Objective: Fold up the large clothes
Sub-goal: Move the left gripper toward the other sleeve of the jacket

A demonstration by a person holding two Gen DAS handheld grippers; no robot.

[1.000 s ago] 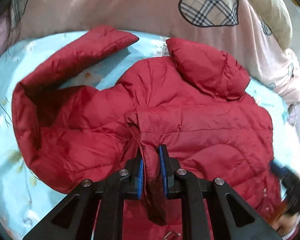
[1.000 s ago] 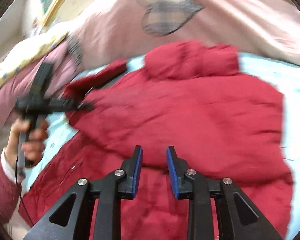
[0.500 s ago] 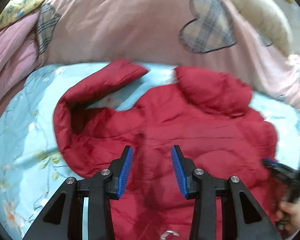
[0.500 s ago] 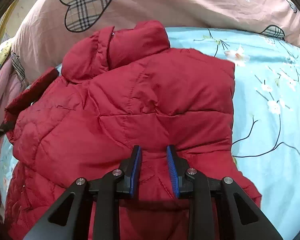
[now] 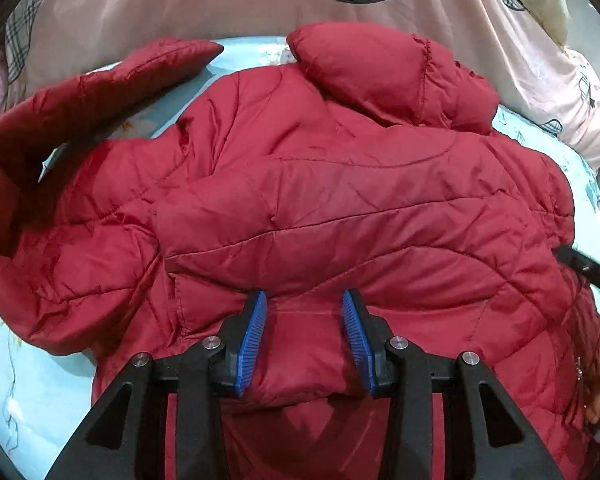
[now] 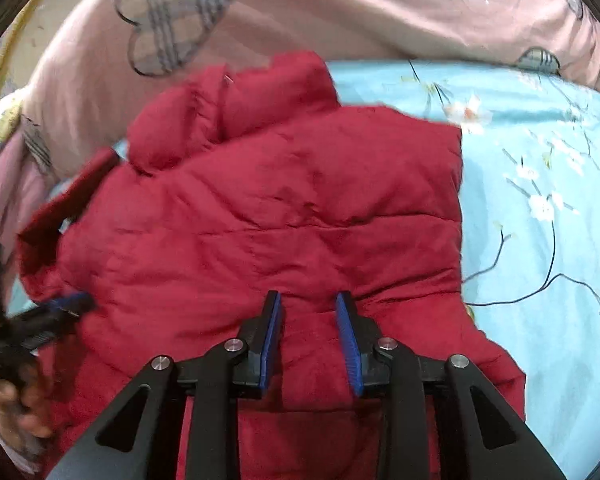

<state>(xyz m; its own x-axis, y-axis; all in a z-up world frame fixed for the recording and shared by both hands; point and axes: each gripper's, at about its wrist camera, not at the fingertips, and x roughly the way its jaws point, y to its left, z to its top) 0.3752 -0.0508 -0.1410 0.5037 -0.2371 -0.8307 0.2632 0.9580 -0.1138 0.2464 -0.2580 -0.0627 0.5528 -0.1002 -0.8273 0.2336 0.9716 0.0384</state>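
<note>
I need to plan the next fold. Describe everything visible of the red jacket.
The red jacket is a puffy quilted coat of slightly shiny fabric with stitched seams. It lies spread on the light blue floral sheet, its collar or hood bunched toward the pink duvet. One side is already folded in with a straight edge; the other sleeve still sticks out. Both grippers, left and right, hover over its lower part with jaws apart, gripping nothing.
</note>
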